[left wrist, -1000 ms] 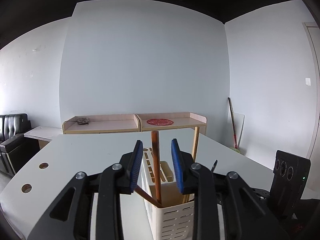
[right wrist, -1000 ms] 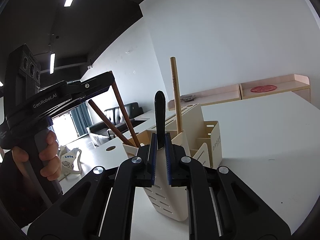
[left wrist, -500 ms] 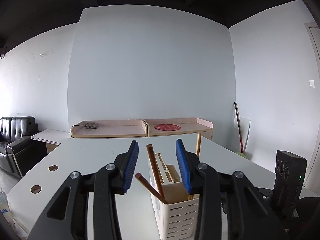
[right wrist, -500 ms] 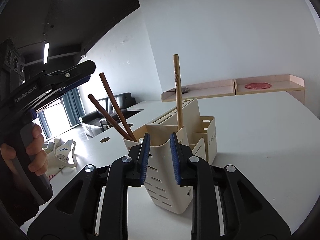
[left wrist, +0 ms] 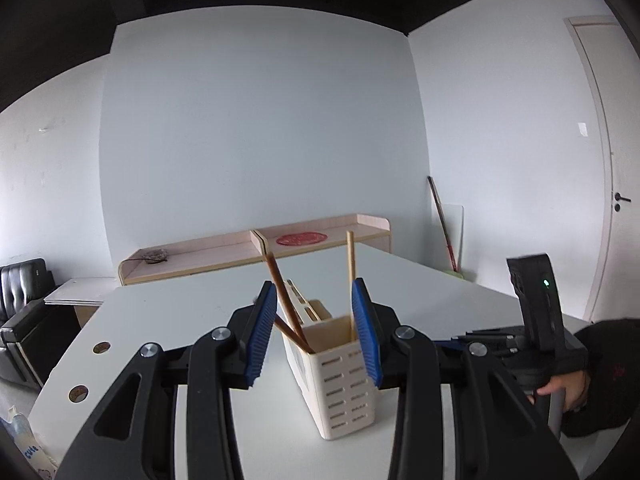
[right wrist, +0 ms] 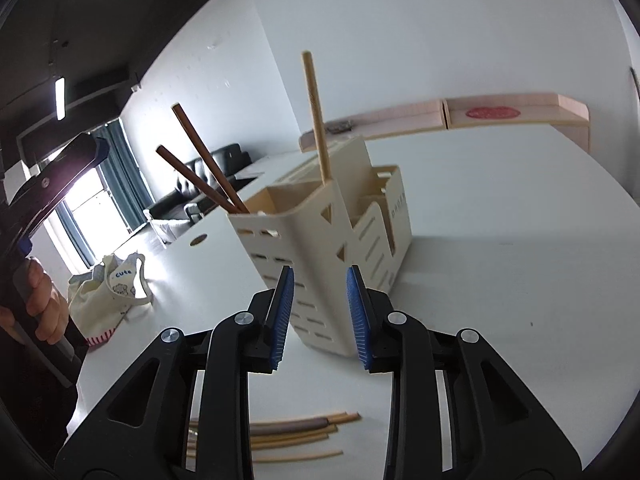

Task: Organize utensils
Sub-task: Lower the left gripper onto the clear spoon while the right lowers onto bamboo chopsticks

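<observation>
A cream slotted utensil holder [left wrist: 340,372] [right wrist: 320,248] stands on the white table [left wrist: 180,312]. Two dark brown chopsticks [left wrist: 286,300] [right wrist: 204,168] lean in its front compartment, and a light wooden stick [left wrist: 351,276] [right wrist: 316,116] stands upright beside them. My left gripper [left wrist: 316,334] is open and empty, just before the holder. My right gripper [right wrist: 320,320] is open and empty, facing the holder's side. Several loose light and grey-brown sticks [right wrist: 296,436] lie on the table under the right gripper.
A cream tote bag [right wrist: 108,296] lies at the table's left edge in the right wrist view. A low wooden shelf [left wrist: 256,248] with a red plate [left wrist: 300,238] stands behind the table. A black sofa [left wrist: 20,312] is at the left.
The right gripper let go of a black-handled utensil into the holder, opened, and dropped back. The left gripper released the brown chopstick into the holder and pulled away, opening wider.
</observation>
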A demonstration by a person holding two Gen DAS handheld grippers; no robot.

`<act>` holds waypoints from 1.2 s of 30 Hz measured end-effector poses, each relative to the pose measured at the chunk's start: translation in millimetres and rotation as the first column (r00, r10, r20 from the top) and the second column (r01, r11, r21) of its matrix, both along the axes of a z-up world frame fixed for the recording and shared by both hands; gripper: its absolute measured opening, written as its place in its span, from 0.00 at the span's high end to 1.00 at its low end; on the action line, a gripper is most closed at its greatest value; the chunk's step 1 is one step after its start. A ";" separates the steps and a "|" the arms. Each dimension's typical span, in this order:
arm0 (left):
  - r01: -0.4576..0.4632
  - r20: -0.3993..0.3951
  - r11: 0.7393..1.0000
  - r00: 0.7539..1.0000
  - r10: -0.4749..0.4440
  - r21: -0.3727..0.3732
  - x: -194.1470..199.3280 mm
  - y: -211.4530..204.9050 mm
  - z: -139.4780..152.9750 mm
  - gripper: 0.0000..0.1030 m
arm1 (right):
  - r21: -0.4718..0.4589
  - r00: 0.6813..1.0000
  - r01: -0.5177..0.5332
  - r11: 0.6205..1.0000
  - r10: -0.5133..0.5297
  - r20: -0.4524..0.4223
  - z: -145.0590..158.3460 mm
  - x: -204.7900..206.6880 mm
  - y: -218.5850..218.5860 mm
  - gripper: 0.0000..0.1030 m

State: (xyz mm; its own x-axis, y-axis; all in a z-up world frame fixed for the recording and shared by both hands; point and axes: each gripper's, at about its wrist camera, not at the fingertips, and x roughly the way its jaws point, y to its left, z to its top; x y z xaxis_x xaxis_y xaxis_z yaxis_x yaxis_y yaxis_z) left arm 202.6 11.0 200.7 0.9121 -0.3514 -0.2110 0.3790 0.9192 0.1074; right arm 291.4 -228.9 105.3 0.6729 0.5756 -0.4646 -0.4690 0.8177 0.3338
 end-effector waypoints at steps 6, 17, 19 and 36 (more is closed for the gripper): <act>0.131 -0.143 0.981 0.984 -0.110 0.143 -7.5 -17.7 -38.1 0.63 | -0.052 0.978 0.031 0.998 -0.041 -0.204 -20.6 -0.9 -9.8 0.74; 0.339 -0.369 0.845 0.911 -0.185 0.414 -14.1 -51.8 -120.6 0.63 | -0.081 0.791 0.095 0.992 -0.124 -0.599 -80.2 17.2 -2.9 0.77; 0.359 -0.410 0.839 0.894 -0.182 0.409 -11.6 -54.3 -128.2 0.63 | -0.104 0.768 0.115 0.988 -0.155 -0.622 -88.8 19.9 -2.5 0.82; 0.472 -0.579 0.779 0.796 -0.175 0.413 27.4 -50.3 -159.7 0.70 | -0.103 0.681 0.225 0.969 -0.232 -0.695 -99.5 29.5 14.6 0.86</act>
State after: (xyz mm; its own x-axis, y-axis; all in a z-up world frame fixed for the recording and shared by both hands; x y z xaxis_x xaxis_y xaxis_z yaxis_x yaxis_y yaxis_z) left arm 230.1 -39.3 41.0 0.4803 -0.3063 -0.8219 0.7763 0.5845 0.2359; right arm 320.9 -214.2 5.8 0.2640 0.4420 -0.8573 0.0967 0.8722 0.4794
